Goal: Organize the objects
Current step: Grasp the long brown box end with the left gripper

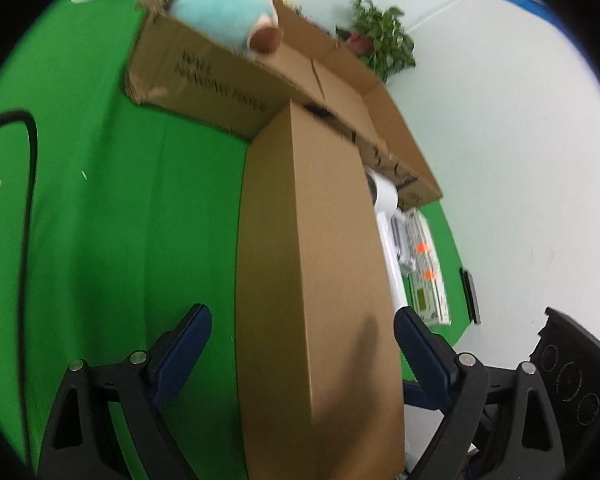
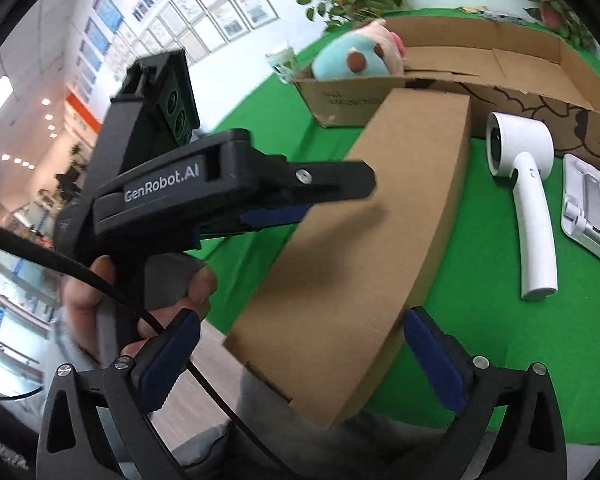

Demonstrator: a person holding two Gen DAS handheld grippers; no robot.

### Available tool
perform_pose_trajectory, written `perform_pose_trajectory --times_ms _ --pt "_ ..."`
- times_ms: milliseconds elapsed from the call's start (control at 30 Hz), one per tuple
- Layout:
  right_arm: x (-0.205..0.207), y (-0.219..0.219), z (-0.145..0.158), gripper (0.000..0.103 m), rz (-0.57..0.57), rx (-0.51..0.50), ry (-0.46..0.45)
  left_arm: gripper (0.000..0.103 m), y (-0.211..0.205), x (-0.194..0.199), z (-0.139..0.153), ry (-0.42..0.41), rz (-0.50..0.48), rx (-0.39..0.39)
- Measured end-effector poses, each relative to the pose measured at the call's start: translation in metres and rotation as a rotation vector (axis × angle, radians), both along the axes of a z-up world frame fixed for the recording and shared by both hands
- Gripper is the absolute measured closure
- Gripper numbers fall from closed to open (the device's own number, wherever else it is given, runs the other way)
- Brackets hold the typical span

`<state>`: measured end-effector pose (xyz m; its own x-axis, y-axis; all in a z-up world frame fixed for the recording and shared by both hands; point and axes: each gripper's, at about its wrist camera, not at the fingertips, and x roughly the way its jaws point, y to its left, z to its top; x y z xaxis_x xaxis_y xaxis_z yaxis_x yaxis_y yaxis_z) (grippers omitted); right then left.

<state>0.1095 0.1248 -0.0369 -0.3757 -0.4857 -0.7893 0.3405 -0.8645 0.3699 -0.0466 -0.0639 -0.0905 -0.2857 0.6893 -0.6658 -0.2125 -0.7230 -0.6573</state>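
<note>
A long closed brown cardboard box (image 1: 312,280) lies on the green table, its far end against a large open carton (image 1: 220,80). My left gripper (image 1: 302,336) is open with its jaws on either side of the box's near end, not touching. In the right wrist view the same box (image 2: 364,248) overhangs the table's near edge. My right gripper (image 2: 300,356) is open around its near corner. The left gripper's body (image 2: 228,188) reaches over the box from the left. A blue and pink plush toy (image 2: 356,58) sits in the open carton (image 2: 500,68).
A white hair dryer (image 2: 528,208) lies right of the box, with a white phone stand (image 2: 588,208) and a green-printed packet (image 1: 424,268) beyond it. Potted plants (image 1: 380,36) stand behind the carton. A black device (image 1: 572,384) sits at the right. A black cable (image 1: 28,200) crosses the left.
</note>
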Motion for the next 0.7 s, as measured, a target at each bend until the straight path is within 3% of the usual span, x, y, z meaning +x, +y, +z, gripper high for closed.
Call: perform_pose_trajectory --times_ms 100,167,200,267,500,700 --pt "0.005 -0.002 -0.003 0.000 0.006 0.013 -0.006 0.014 0.005 0.005 0.005 0.004 -0.020 -0.042" --pt "0.008 0.002 -0.002 0.001 0.016 -0.001 -0.010 0.017 0.007 0.006 0.005 -0.030 -0.034 -0.020" --pt "0.005 0.003 -0.005 0.001 0.016 0.016 -0.017 0.018 0.010 0.007 0.000 -0.075 -0.050 -0.001" --pt "0.008 0.011 -0.009 0.001 -0.008 0.074 -0.011 0.019 0.016 0.013 0.001 -0.078 -0.054 -0.005" --pt "0.011 0.072 -0.010 0.002 -0.111 0.044 -0.034 0.019 0.045 0.034 0.006 -0.101 -0.080 -0.018" --pt "0.014 0.067 -0.011 0.003 -0.053 -0.080 -0.113 0.018 0.048 0.032 0.001 -0.095 -0.048 -0.012"
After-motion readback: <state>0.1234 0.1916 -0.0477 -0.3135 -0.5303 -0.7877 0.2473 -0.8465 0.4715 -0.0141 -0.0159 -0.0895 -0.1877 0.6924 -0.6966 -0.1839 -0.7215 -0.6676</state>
